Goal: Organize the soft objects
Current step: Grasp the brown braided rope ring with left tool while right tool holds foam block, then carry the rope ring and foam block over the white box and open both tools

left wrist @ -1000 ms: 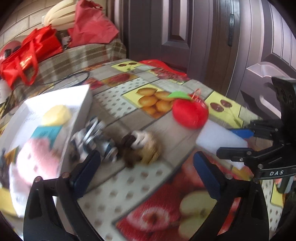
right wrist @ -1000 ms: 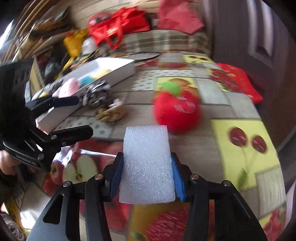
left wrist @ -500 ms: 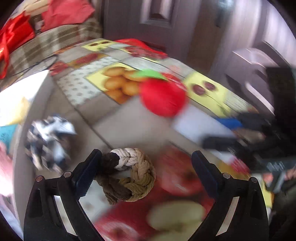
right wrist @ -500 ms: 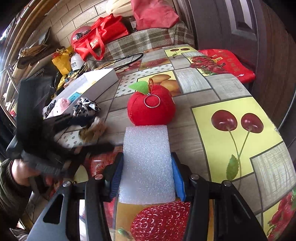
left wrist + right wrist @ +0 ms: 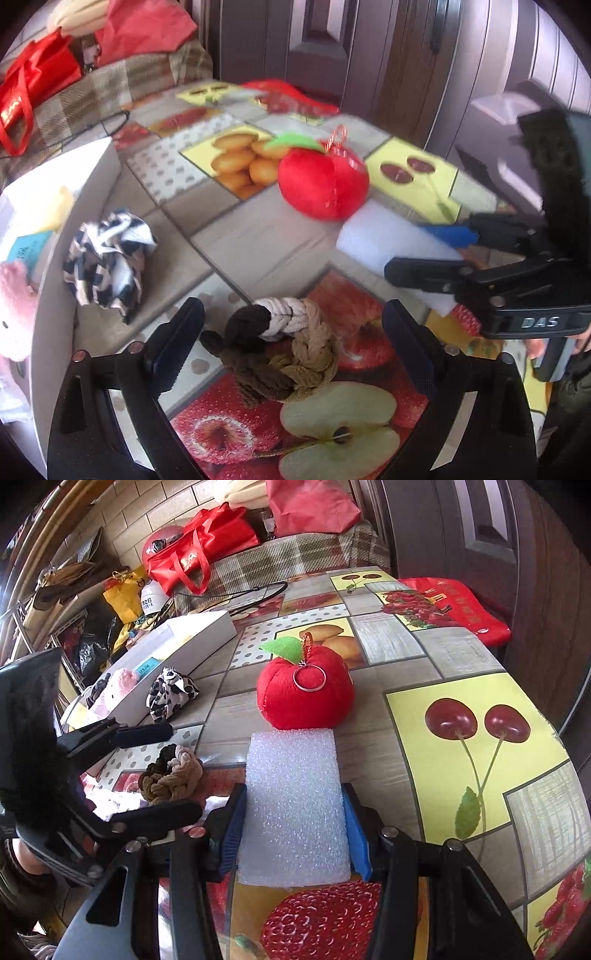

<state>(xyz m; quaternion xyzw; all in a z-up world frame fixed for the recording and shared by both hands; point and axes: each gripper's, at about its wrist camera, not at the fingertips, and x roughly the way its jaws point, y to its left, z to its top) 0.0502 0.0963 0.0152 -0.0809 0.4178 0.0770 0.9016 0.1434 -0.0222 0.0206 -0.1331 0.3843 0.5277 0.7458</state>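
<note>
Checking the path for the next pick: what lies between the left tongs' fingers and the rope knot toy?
Nothing. In the left wrist view the open left tongs already straddle the rope knot toy; only bare tablecloth shows at either side.

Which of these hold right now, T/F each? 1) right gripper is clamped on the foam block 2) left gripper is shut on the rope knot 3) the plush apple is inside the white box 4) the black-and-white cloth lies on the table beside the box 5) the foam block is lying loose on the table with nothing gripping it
1) True: the right gripper is shut on the foam block.
2) False: the left gripper is open, with the rope knot between its fingers, ungripped.
3) False: the plush apple sits on the table, apart from the white box.
4) True: the black-and-white cloth lies on the table beside the box.
5) False: the block is clamped in the right gripper.
</note>
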